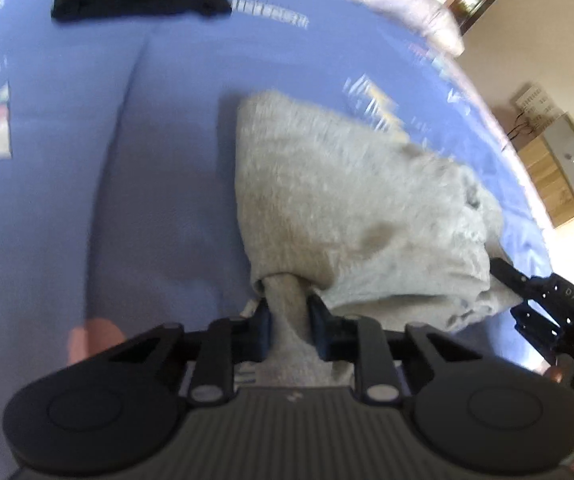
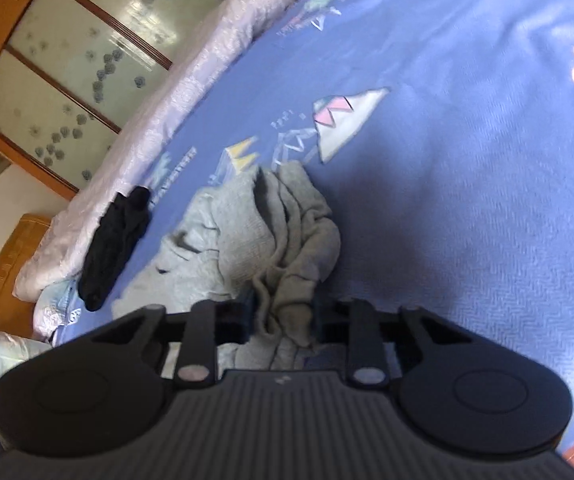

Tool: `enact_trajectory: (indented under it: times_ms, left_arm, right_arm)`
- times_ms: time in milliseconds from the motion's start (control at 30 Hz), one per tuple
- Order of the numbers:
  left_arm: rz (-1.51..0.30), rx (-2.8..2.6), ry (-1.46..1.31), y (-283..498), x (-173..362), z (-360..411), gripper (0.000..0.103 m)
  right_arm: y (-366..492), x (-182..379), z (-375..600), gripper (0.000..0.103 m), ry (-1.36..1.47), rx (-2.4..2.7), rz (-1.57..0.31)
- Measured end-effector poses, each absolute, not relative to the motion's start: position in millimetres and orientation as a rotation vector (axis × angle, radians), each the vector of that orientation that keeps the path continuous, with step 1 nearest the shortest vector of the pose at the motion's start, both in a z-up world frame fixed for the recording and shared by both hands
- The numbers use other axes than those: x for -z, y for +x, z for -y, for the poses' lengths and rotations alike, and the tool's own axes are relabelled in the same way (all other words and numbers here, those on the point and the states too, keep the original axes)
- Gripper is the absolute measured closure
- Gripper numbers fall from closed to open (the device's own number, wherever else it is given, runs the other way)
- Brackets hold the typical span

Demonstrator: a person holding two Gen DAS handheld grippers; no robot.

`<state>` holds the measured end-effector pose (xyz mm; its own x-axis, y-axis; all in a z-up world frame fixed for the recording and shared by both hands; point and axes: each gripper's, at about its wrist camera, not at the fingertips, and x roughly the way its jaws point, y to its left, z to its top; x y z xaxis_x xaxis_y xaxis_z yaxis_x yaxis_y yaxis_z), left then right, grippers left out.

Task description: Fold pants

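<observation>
The gray pants (image 1: 351, 208) lie bunched on the blue bedspread (image 1: 87, 160), near its pale quilted edge. The left gripper (image 1: 289, 316) pinches a fold of them; the right gripper (image 2: 283, 316) grasps another bunch. A black garment (image 2: 115, 240) lies by the edge.

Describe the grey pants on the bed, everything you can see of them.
The grey pants are a soft, fuzzy knit, like sweatpants, plain with no print. They lie bunched and creased on the blue bedspread, not yet folded flat, with deep folds showing in the right wrist view. The left claw is shut on a gathered strip of the cloth, and the right claw is shut on another bunched part. A black garment lies apart from them, nearer the bed's edge.
</observation>
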<state>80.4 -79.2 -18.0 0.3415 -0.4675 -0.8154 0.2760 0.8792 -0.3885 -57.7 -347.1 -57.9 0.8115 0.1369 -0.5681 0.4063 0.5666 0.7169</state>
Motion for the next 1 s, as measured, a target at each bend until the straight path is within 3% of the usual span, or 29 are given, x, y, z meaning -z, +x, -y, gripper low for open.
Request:
enact_trajectory:
  times_ms: [267, 433, 500, 700, 767, 1000]
  left_arm:
    - [-0.901, 0.488, -0.221, 58.9, -62.6, 14.1, 0.086]
    - [-1.132, 0.378, -0.13, 42.3, 0.9, 4.2, 0.085]
    - [-1.19, 0.321, -0.139, 37.0, 30.6, 2.5, 0.074]
    - [-1.144, 0.267, -0.12, 31.7, 26.0, 6.1, 0.061]
    - [-1.143, 0.244, -0.141, 27.1, 26.6, -4.3, 0.05]
    - [-1.12, 0.239, -0.145, 14.1, 28.0, -12.6, 0.043]
  right_arm:
    - [-76.8, 3.3, 313.8, 0.078, 0.945, -0.023, -0.497]
    - [-80.5, 45.5, 281.2, 0.077, 0.876, -0.005, -0.707]
    - [-88.5, 71.1, 277.1, 0.072, 0.909, 0.044, -0.774]
    - [-95.6, 73.4, 288.7, 0.059, 0.977, 0.068, -0.78]
    - [-97.9, 70.6, 286.4, 0.055, 0.965, 0.077, -0.775]
    - [-108.0, 65.9, 277.2, 0.048, 0.948, 0.112, -0.755]
